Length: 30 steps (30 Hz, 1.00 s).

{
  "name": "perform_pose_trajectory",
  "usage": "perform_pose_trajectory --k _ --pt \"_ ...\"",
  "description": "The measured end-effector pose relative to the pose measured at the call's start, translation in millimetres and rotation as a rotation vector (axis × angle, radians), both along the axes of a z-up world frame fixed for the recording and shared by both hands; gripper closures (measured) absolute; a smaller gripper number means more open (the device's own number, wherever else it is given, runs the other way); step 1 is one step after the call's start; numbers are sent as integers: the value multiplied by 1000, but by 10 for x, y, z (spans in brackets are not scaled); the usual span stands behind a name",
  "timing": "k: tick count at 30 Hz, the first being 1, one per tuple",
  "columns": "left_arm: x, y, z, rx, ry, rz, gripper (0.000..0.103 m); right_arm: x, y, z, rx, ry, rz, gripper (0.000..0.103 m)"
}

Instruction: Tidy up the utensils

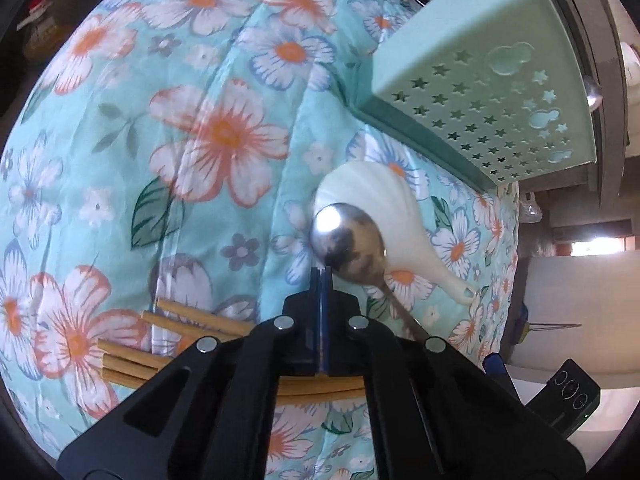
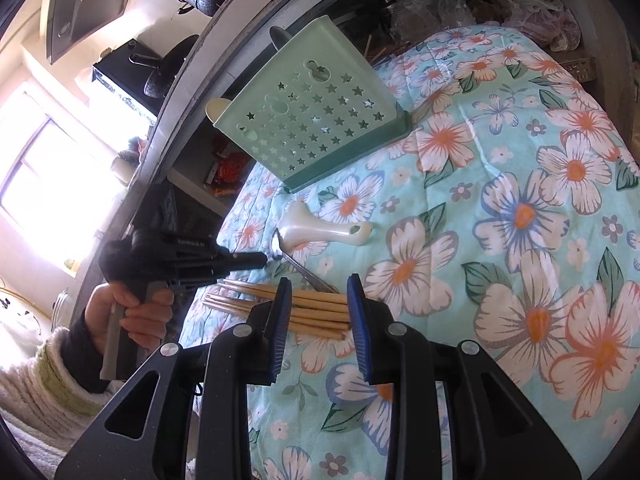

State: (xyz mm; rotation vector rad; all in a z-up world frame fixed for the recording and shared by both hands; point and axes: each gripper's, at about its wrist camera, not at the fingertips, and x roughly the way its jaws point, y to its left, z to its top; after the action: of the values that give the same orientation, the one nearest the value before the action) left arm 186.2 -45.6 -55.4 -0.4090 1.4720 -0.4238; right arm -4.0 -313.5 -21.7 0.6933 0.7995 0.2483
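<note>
Floral cloth [image 2: 520, 184] covers the table, and your mint star-punched utensil holder [image 2: 316, 120] stands at its far edge, ready to receive. Bamboo chopsticks [image 2: 316, 312] lie bundled crosswise between your right gripper [image 2: 316, 316]'s spread, empty fingers. The white ceramic spoon [image 1: 384, 216] lies near the holder, handle pointing away from it. Your left gripper [image 1: 322, 270] is pinched closed, empty, beside the steel spoon [image 1: 348, 240], whose handle runs back toward you.

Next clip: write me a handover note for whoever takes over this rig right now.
Left gripper: shut, empty, tips by the metal spoon.
Right gripper: open, hovering above the chopsticks.
On the floral cloth: chopstick bundle, metal spoon overlapping the white ceramic spoon, green holder behind.
Done: nothing from the cloth visibly in the holder.
Left: move spoons and chopsticks into it.
</note>
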Motion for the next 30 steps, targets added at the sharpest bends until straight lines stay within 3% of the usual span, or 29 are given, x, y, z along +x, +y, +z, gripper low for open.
perform_pose_trajectory --k 4,5,6,7,8,11,14,17,23,26,27,30 --pt "-5 84 37 -89 51 44 102 4 28 25 -11 -2 1 74" --pt "23 79 79 -96 50 43 92 6 33 32 -13 -3 0 75" --pt "32 32 101 -93 51 40 75 5 36 34 -13 -4 0 75" --pt "55 -16 124 -76 54 39 68 5 45 41 -14 -6 1 75" --pt "80 -45 141 -57 56 39 62 3 53 44 -16 -7 1 74" --pt "182 -225 120 -12 91 18 58 -3 82 52 -16 -10 6 75" --pt "253 -422 -16 64 157 9 58 -20 79 65 -14 -14 9 74" --pt "323 -517 -68 83 194 30 53 -52 49 80 -13 -22 5 74" --pt "331 -600 -40 120 155 17 55 -96 -43 55 4 -22 -11 74" --pt "286 -588 -33 102 128 30 62 -108 -49 47 9 -21 -10 74" --pt "282 -545 -29 88 127 36 69 -111 -46 45 8 -21 -10 74" --pt "259 -396 -2 43 106 51 71 -112 -32 49 6 -22 -5 74"
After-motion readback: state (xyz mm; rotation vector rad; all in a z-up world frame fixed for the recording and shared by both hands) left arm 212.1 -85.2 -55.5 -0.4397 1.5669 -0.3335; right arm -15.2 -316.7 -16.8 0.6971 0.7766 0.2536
